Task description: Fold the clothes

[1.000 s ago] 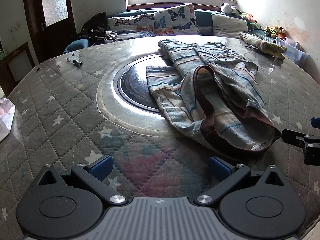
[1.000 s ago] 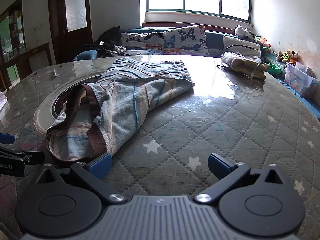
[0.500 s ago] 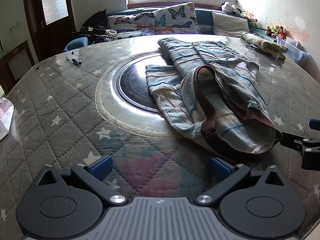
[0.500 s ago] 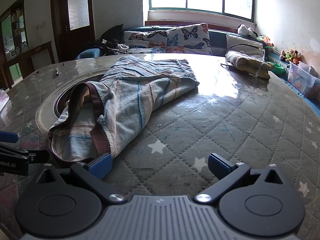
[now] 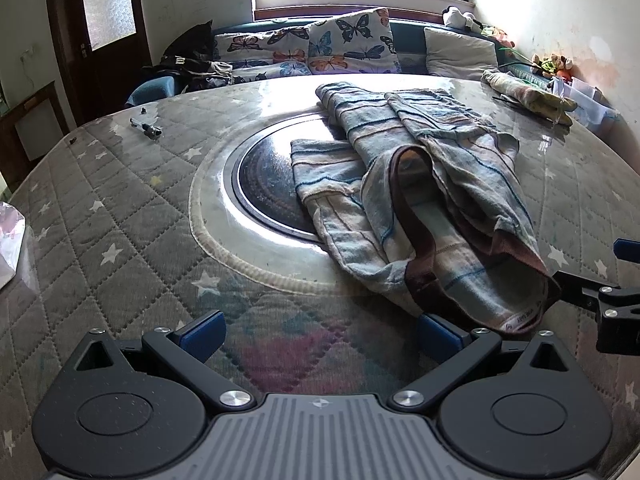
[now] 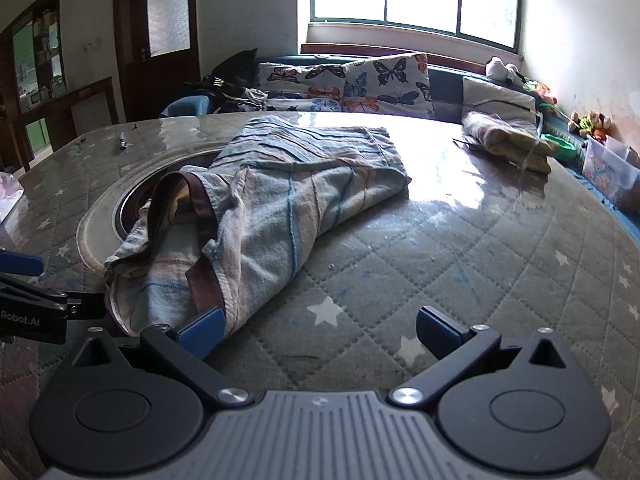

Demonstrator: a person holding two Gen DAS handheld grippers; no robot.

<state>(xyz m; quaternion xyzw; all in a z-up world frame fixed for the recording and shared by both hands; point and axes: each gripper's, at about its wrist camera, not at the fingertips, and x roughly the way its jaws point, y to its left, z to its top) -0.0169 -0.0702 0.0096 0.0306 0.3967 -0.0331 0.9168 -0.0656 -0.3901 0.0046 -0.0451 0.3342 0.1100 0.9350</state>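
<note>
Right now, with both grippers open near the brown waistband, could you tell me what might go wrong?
1. The crumpled blue-striped shorts lie in layers, so the left gripper may pinch only one layer of the brown waistband.
2. The right gripper straddles mostly bare quilted star-print table cover and could snag it.
3. The glossy surface may let the shorts slide.

Right gripper [image 6: 318,330] spread wide over the quilted table [image 6: 460,264], its left fingertip [image 6: 201,331] right at the striped garment [image 6: 280,204] by its brown waistband [image 6: 202,216], left gripper [image 6: 24,276] alongside.
</note>
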